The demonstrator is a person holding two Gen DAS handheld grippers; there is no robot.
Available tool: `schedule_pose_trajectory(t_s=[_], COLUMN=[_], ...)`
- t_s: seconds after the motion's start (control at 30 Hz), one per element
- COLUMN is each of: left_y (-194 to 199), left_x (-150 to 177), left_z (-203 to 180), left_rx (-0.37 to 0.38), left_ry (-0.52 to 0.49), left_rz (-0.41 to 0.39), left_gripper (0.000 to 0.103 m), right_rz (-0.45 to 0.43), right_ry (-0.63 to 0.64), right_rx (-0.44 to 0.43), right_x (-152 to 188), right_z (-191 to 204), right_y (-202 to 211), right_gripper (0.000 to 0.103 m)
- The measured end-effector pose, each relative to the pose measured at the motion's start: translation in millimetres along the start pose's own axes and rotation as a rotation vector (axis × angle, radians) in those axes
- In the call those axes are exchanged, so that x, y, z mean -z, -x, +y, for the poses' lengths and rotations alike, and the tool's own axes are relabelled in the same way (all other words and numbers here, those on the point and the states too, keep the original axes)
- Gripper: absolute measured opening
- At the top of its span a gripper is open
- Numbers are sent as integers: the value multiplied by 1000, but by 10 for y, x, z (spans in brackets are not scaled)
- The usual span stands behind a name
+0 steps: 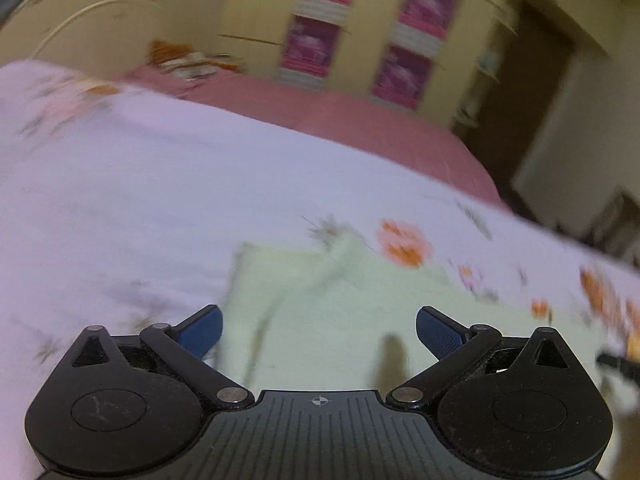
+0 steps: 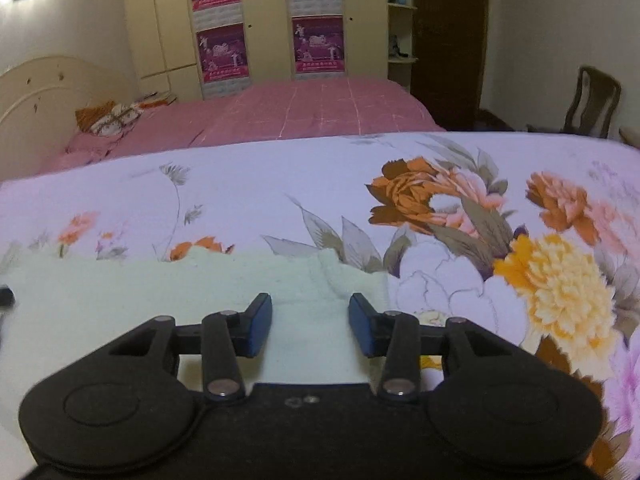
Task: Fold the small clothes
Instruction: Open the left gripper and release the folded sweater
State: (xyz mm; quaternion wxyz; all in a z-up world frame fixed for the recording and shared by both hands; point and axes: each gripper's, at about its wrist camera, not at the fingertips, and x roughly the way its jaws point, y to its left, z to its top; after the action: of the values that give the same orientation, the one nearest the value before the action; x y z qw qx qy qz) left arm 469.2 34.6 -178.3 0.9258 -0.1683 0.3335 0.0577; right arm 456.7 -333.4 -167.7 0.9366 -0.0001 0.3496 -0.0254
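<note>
A pale green garment of soft, towel-like cloth is lying flat on the flowered bedspread. It is showing a straight far edge in the right wrist view, with a small raised fold bunching near its right end. In the blurred left wrist view, the same cloth is lying spread out, one corner squared off.
</note>
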Motion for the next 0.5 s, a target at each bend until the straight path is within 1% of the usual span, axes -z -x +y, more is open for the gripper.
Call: schedule_pose_trajectory(t_s=[0.03, 0.1, 0.17, 0.23, 0.27, 0.33, 0.37, 0.43, 0.5], left_y=[50, 119, 191, 253, 247, 234, 242, 225, 237], left_x=[-2, 22, 67, 157, 226, 309, 340, 369, 352], left_z=[-26, -145, -286, -407, -462, -481, -483, -533, -487], left_rx=[21, 51, 101, 123, 122, 96, 89, 54, 50], left_ry=[-20, -95, -147, -201, -236, -264, -278, -343, -366], left_rz=[-7, -17, -9, 1, 17, 36, 31, 28, 23], left_gripper=[102, 102, 102, 103, 103, 103, 103, 103, 103], right_rz=[-6, -29, -43, -42, -37, -20, -11, 2, 11], right_ry=[-20, -69, -42, -18, -10, 33, 63, 97, 128], right_rx=[18, -36, -78, -116, -136, -159, -157, -149, -135], right_x=[-4, -10, -3, 33, 58, 120, 157, 223, 275], right_z=[-14, -31, 81, 220, 281, 417, 488, 560, 570], right_y=[36, 125, 222, 312, 341, 367, 358, 334, 307], right_gripper=[45, 46, 45, 45, 44, 44, 44, 45, 45])
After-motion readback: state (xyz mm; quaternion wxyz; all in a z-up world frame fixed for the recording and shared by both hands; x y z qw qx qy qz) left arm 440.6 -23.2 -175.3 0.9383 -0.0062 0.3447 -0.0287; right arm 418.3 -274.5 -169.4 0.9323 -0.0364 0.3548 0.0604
